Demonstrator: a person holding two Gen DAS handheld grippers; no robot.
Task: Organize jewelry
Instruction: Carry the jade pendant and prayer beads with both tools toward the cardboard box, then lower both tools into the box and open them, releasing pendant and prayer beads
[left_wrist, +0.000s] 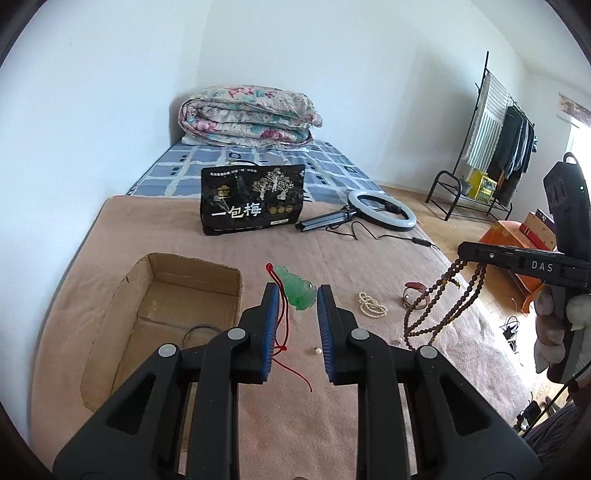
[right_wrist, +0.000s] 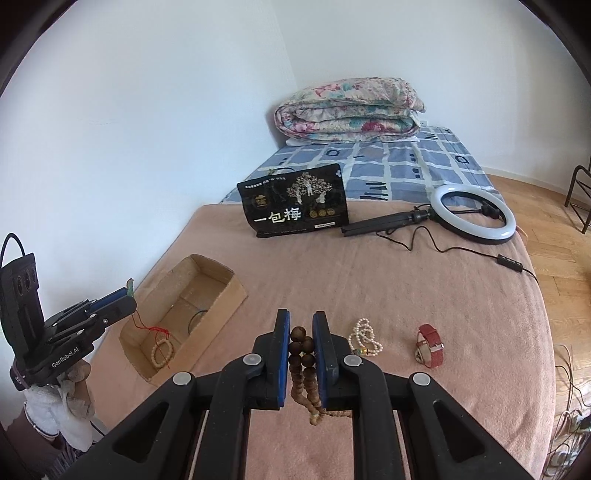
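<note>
Two items lifted: left gripper (left_wrist: 294, 295) clamps the green pendant (left_wrist: 300, 292), right gripper (right_wrist: 300, 334) clamps brown beads (right_wrist: 302, 349). Box (right_wrist: 221, 291) at ten o'clock holds a bracelet (right_wrist: 161, 352); pearls (right_wrist: 364, 338) and watch (right_wrist: 429, 345) remain.

A translucent green pendant (left_wrist: 301, 291) is hanging on a red cord (left_wrist: 284, 325) between blue pads (left_wrist: 271, 325). Dark brown wooden prayer beads (right_wrist: 302, 354) are showing against the pinkish-tan blanket (right_wrist: 369, 280). A cream pearl bracelet (right_wrist: 364, 336) and a red-strapped watch (right_wrist: 430, 345) are lying beside a plain brown cardboard box (right_wrist: 225, 295). A black snack bag (right_wrist: 295, 206) is bearing white characters and a pale tree print. The bedsheet (right_wrist: 406, 166) is showing blue-and-white checks; the folded quilt (right_wrist: 347, 110) is showing pink and teal flowers.
</note>
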